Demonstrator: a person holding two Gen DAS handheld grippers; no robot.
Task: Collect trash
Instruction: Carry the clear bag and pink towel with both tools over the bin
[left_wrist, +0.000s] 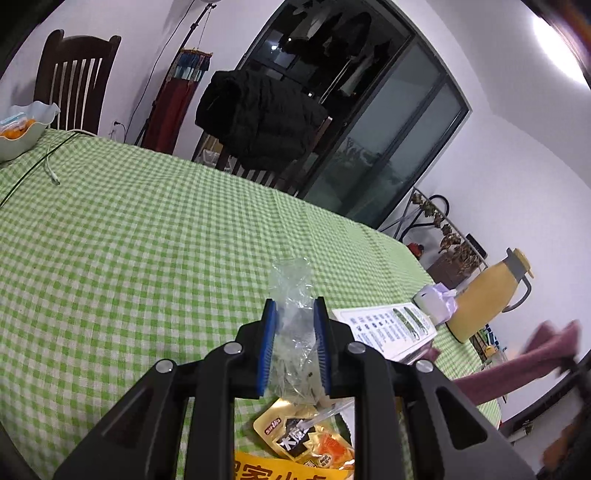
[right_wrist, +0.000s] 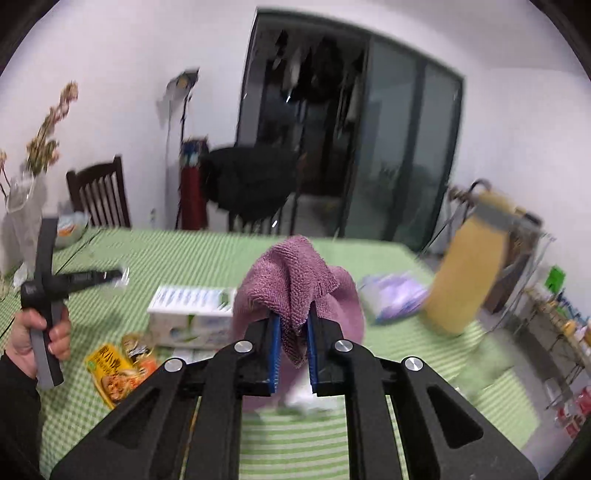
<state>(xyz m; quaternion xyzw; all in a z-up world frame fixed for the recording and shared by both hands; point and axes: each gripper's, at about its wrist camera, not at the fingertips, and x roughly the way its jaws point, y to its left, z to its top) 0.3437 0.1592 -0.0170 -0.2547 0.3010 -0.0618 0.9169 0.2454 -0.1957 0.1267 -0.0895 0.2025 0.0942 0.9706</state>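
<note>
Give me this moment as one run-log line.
left gripper: shut on clear plastic wrapper | right gripper: shut on purple cloth | snack packets: on table, not collected

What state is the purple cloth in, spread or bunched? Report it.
Bunched. The purple cloth hangs in folds, pinched between the pads of the right gripper and lifted off the checked tablecloth.

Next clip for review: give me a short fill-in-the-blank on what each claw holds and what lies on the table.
1. The left claw is shut on a crumpled clear ____ wrapper.
2. The right claw grips a ____ cloth.
3. The tablecloth is checked white and ____.
4. Below the left claw lie yellow ____ packets.

Missing words: plastic; purple; green; snack
</note>
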